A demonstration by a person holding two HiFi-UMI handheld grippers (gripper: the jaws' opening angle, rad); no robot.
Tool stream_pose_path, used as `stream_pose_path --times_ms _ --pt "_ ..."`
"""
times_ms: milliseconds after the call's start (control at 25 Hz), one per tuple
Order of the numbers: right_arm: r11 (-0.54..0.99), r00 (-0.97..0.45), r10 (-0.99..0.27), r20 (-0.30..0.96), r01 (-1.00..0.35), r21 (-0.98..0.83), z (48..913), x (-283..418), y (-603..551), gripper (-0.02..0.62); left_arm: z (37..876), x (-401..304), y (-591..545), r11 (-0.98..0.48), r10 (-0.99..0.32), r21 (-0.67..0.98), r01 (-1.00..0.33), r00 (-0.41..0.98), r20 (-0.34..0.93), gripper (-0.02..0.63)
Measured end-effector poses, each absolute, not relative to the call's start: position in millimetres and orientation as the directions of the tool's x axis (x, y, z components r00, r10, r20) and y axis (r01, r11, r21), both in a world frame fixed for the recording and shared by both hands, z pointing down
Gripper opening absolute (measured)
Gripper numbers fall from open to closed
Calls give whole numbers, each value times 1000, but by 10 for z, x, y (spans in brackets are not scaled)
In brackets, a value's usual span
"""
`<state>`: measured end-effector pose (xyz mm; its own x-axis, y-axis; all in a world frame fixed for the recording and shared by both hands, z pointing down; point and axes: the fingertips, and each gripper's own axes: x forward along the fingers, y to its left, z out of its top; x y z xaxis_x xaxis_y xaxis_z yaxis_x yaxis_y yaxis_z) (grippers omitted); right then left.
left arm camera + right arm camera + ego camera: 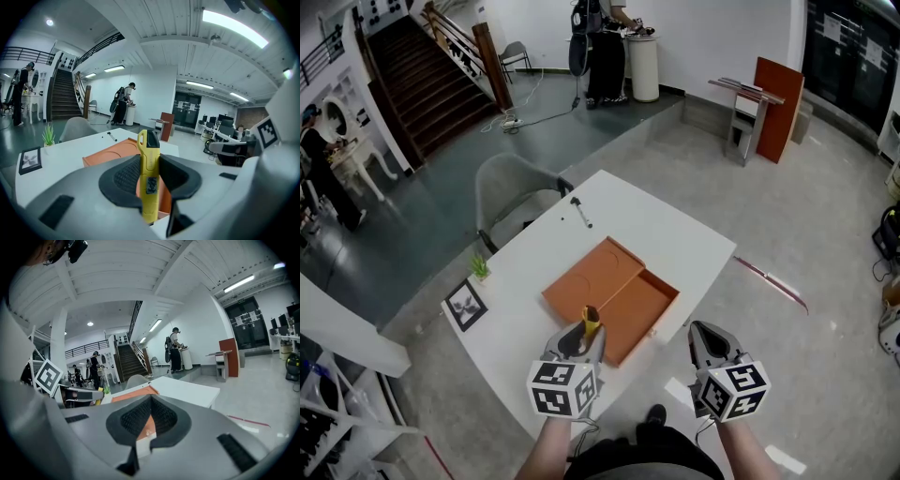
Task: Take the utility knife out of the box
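Over near edge of white desk [684, 242]: left tool [584, 332] clamps yellow utility knife [592, 320] upright between its pads, held above near side of open orange box [630, 309]. Right tool [704, 331] level beside it, near desk's right edge, jaws closed together, nothing between. Black pen [581, 213] lies farther back on desk. Framed picture [466, 305] and small plant [479, 267] at left edge.

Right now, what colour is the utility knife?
Yellow; the utility knife shows best in the left gripper view.
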<state>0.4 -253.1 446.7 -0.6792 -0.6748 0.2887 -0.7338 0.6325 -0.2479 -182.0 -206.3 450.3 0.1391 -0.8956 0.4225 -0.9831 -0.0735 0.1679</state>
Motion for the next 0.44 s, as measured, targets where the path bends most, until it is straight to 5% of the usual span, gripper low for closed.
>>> stream_pose_path --times_ms 440 --pt "648 -690 -657 305 -723 -240 4466 -31 -2530 2 4482 -1792 -2096 -80 -891 173 -982 148 429 120"
